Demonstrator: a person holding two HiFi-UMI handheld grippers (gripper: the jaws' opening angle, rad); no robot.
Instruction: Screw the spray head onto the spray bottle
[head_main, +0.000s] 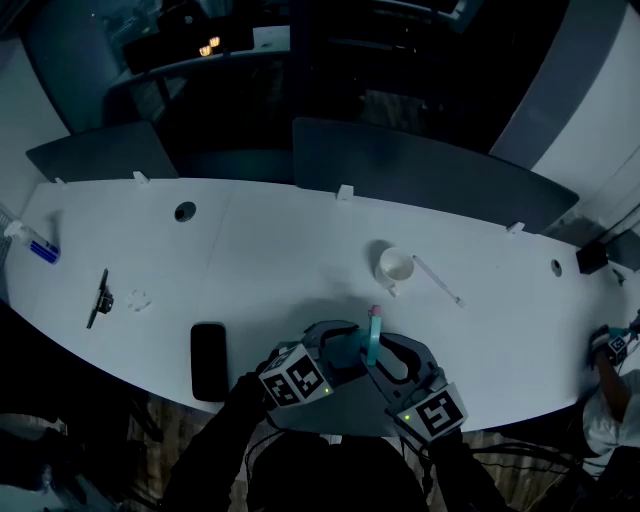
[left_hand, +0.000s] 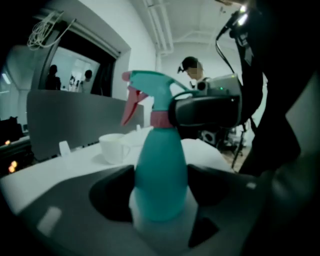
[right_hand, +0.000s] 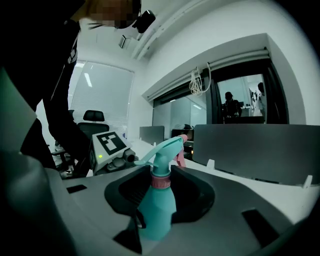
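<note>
The left gripper (left_hand: 161, 186) has its jaws partly closed on the teal body of the spray bottle (left_hand: 161, 165), one dark pad pressing each side low down, so the bottle stands upright between them. The right gripper (right_hand: 161, 192) comes in from the other side and higher up. Its jaws are drawn in narrow round the pink collar (right_hand: 161, 182) of the spray head (right_hand: 162, 150), touching it on both sides. In the left gripper view, one of those jaws shows as a dark bar lying across the collar.

The spray head sits on top of the bottle's neck, with the collar at the join. Its teal nozzle and pink trigger (left_hand: 131, 105) point away over the desk (head_main: 300, 250), toward the grey divider panels at the far side. How far the collar is threaded down cannot be told, nor whether the bottle's base rests on the desk.

From the head view, both grippers meet at the near edge of the white desk, their marker cubes toward the person and the bottle upright between the jaws. A white cup (head_main: 395, 265) stands just beyond the bottle, with a thin white stick (head_main: 437, 280) lying beside it. A black phone (head_main: 208, 360) lies flat to the left of the grippers – well apart from the cup.
</note>
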